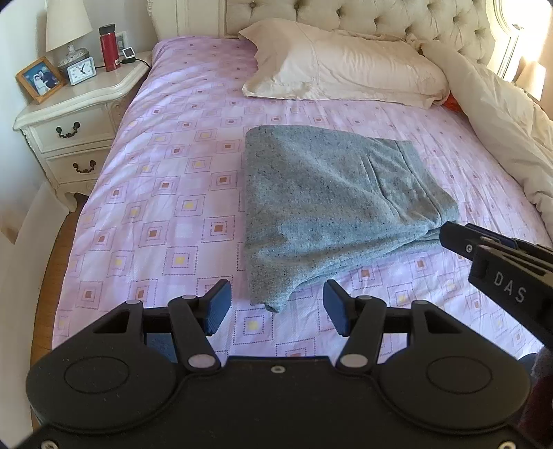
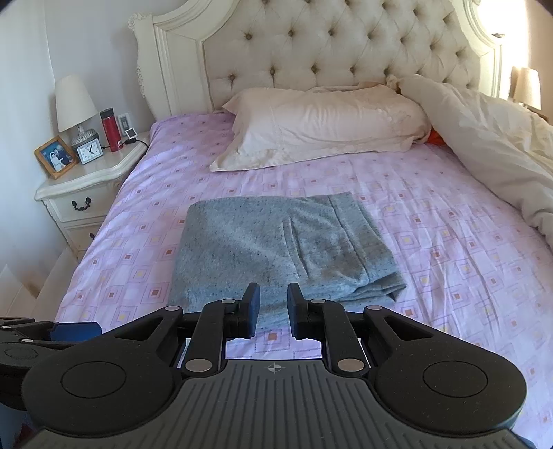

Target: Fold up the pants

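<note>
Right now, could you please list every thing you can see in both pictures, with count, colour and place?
pants: one, grey, folded flat on the middle of the bed
bed sheet: one, pink with small squares, covers the bed
pillow: one, cream, at the head of the bed
duvet: one, cream, bunched along the right side of the bed
headboard: one, cream, tufted, behind the pillow
nightstand: one, cream, left of the bed
lamp: one, white shade, on the nightstand
photo frame: one, wooden, on the nightstand
clock: one, white, on the nightstand
bottle: one, red, on the nightstand
left claw: one, black with blue pads, open, empty, by the pants' near edge
right claw: one, black, narrowly open, empty
</note>
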`<state>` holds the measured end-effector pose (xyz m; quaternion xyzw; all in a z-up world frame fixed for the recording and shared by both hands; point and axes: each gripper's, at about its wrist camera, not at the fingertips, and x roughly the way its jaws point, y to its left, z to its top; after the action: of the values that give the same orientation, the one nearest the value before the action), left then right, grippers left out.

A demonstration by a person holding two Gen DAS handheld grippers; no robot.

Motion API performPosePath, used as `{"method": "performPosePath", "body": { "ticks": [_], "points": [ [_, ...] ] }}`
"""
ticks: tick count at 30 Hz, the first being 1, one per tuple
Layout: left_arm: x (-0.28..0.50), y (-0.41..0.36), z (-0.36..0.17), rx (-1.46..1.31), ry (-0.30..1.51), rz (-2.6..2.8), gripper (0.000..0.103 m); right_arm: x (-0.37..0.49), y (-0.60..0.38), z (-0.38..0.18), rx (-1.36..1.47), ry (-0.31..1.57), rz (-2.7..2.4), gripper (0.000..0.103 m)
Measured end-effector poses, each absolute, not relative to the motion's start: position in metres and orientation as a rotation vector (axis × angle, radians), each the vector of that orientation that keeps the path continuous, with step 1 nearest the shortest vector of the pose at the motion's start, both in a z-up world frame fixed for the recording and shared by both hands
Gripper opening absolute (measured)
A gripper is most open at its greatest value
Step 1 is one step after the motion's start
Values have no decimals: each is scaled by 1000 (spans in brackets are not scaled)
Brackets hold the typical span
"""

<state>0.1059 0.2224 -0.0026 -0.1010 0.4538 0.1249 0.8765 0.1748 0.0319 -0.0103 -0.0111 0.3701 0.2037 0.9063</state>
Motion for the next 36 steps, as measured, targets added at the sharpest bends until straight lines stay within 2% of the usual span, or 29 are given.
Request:
{"method": "performPosePath", "body": {
  "ticks": [36],
  "points": [
    [112, 219, -13, -201, 992, 253, 62, 177, 31, -20, -16, 792, 439, 17]
  ]
}}
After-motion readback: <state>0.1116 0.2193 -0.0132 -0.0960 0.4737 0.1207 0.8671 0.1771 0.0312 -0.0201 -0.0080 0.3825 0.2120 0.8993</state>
